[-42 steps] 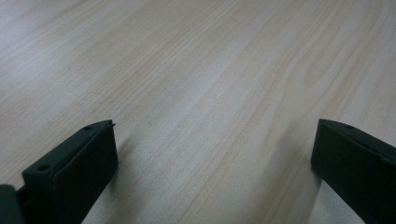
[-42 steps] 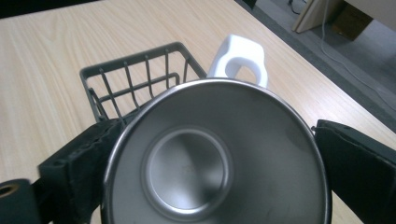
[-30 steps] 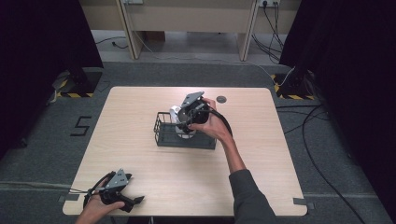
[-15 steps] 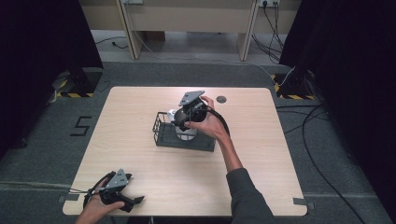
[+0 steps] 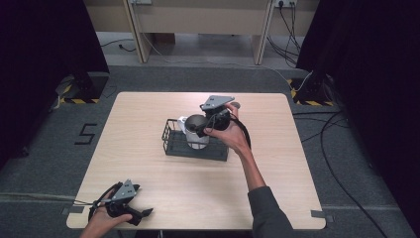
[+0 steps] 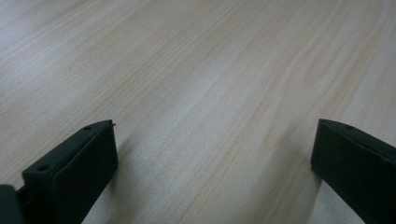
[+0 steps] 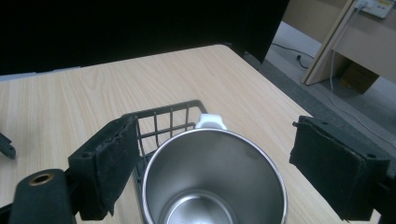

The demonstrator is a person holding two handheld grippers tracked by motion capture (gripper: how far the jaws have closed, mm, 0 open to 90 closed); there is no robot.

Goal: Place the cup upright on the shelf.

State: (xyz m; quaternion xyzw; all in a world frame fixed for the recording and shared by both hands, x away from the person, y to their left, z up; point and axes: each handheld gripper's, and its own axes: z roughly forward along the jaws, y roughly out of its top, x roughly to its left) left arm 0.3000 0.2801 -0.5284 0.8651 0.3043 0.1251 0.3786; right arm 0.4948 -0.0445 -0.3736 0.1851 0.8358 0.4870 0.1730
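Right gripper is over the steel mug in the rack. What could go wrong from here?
1. The right gripper's jaws have just been opening and straddle the shiny steel mug with a white handle. Pad contact is unclear, so a lift could slip on its smooth wall.
2. The mug stands inside the black wire rack. A sideways pull might catch the wire wall and drag the rack across the pale wooden table.
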